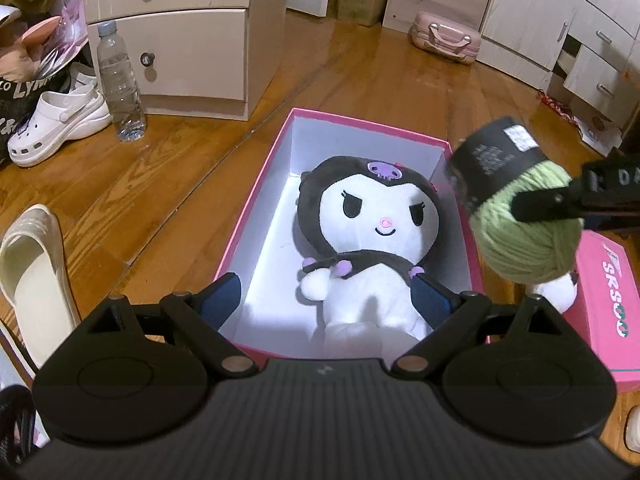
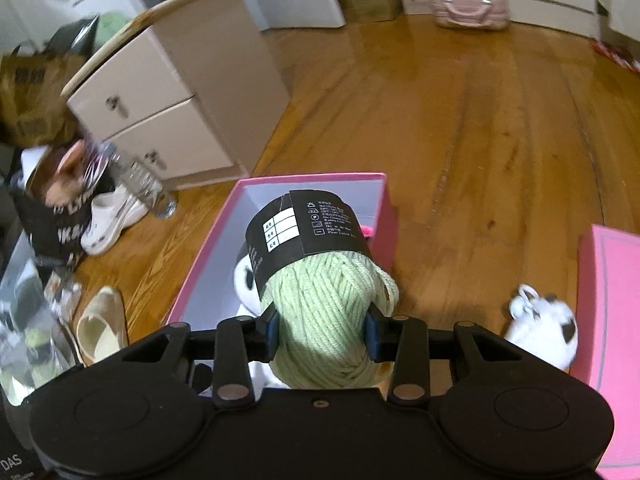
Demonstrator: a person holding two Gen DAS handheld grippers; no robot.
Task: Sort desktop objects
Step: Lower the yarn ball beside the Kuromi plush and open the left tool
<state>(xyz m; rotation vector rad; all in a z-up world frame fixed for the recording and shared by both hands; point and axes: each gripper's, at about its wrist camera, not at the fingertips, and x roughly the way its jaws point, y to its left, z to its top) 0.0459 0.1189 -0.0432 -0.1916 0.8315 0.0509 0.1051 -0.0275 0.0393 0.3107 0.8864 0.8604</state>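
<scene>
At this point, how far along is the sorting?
Done: the plush lies in the pink box. In hand: the right gripper is shut on the yarn, above the box's right edge. Left: the small white toy sits on the floor. The left gripper is open, holding nothing.

The floor (image 2: 460,128) is glossy varnished wood. The yarn ball (image 2: 328,312) is soft matt green wool with a black paper band (image 2: 312,228). The pink box (image 1: 256,208) looks like smooth cardboard.

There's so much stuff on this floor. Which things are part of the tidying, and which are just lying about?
Part of the job: green yarn ball in the right claw; pink box; black-and-white plush doll inside it.

Lying about: water bottle, white clog, pink suitcase, drawer cabinet.
</scene>
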